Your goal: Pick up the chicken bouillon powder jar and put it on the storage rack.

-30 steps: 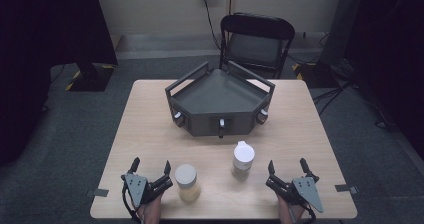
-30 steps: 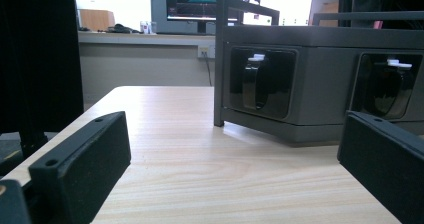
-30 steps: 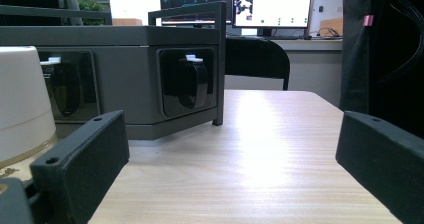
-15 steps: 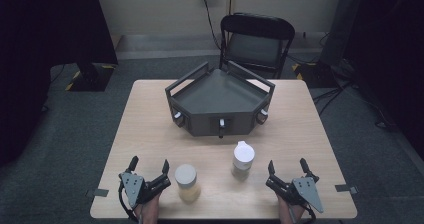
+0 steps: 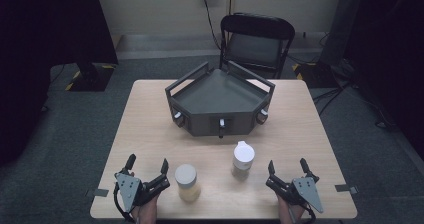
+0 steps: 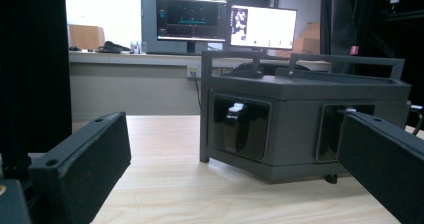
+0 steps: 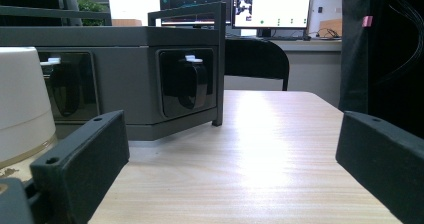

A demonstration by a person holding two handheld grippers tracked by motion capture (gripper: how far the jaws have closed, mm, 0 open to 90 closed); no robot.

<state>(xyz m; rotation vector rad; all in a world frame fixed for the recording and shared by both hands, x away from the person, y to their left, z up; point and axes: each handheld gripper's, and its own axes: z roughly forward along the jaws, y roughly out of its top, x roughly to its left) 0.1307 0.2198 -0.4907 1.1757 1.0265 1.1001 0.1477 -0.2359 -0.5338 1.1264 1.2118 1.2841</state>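
Two small jars stand near the table's front edge. One jar (image 5: 187, 181) has a flat grey lid and pale yellow contents. The other jar (image 5: 243, 159) has a white spouted lid; its white lid (image 7: 22, 114) sits at the left of the right gripper view. My left gripper (image 5: 147, 165) rests open at the front left, just left of the grey-lidded jar. My right gripper (image 5: 287, 166) rests open at the front right, right of the white-lidded jar. Nothing lies between either pair of jaws. A dark grey angular tray (image 5: 220, 96) sits mid-table beyond them.
The tray (image 6: 300, 119) has handles and camera-like knobs on its front faces. A black folding chair (image 5: 255, 39) stands behind the table. Monitors (image 6: 225, 26) sit on a desk at the far wall. Bare wood (image 7: 270, 134) lies ahead of the right gripper.
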